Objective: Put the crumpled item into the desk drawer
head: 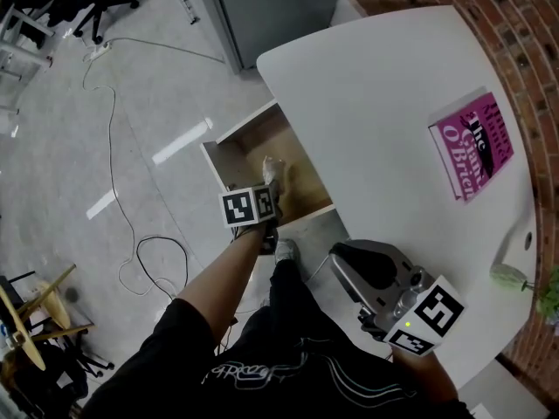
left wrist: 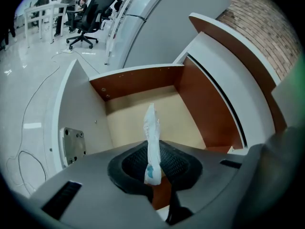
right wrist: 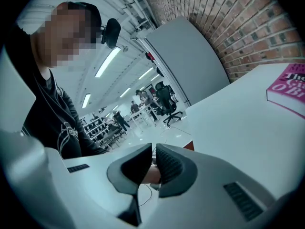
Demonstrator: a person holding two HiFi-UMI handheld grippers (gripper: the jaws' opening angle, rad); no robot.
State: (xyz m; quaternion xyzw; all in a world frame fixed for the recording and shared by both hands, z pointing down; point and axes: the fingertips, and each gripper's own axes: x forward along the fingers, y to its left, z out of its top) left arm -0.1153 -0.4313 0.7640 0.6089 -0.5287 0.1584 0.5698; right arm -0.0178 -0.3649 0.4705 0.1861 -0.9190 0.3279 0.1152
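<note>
Left tool [left wrist: 153, 162] is clamped on the crumpled white wrapper-like item [left wrist: 152, 130], which sticks up between the jaws, just over the open wooden drawer [left wrist: 143, 80] of the white table [head: 376, 85]. Right tool [right wrist: 153, 163] hangs at the table's near edge, jaws together, nothing gripped. A pink book [head: 476, 144] lies on the table, well apart.

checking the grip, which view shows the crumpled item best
Left gripper view: the crumpled item stands close up, pinched in the left tongs. Head view shows only a small pale scrap; right gripper view shows none.
</note>
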